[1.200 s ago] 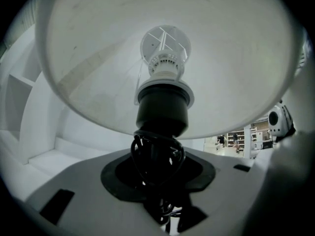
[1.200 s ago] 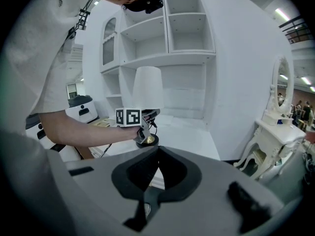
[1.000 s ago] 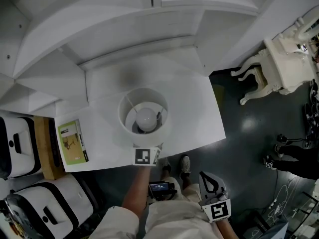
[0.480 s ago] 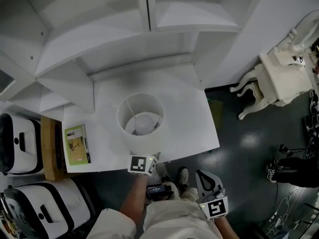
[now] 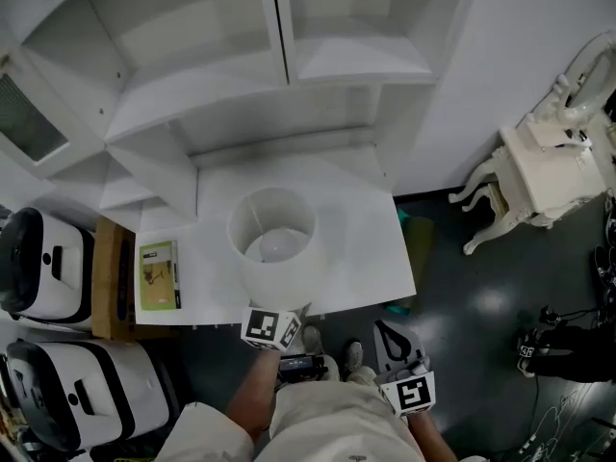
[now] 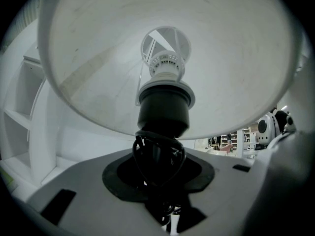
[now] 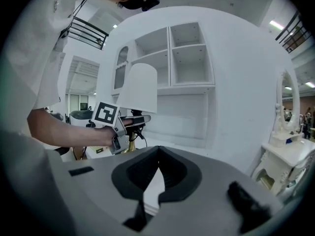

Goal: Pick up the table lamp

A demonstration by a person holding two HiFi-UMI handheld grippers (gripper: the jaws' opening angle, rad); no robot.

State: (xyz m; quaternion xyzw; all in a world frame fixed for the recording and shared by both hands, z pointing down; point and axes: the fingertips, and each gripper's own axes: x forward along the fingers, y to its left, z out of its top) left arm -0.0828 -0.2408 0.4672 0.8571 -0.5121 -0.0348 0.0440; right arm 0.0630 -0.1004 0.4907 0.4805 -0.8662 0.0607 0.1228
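Note:
The table lamp (image 5: 274, 242) has a round white shade; in the head view I look down into it and see the bulb. My left gripper (image 5: 270, 323) sits at the shade's near side, over the white desk's (image 5: 361, 243) front edge. In the left gripper view my left gripper (image 6: 158, 157) is shut on the lamp's black stem (image 6: 163, 116), with its black cord looped there. The right gripper view shows the lamp (image 7: 140, 88) held up off the desk. My right gripper (image 5: 394, 351) hangs lower right, off the desk, shut and empty (image 7: 158, 150).
A white shelf unit (image 5: 279, 65) rises behind the desk. A green-covered book (image 5: 158, 275) lies on the desk's left part, beside a wooden stand (image 5: 106, 277). Black-and-white machines (image 5: 38, 268) stand far left. An ornate white table (image 5: 553, 166) stands at the right on dark floor.
The lamp has risen with my left gripper and now looks larger and nearer the desk's front edge. My right gripper has come up a little, still shut.

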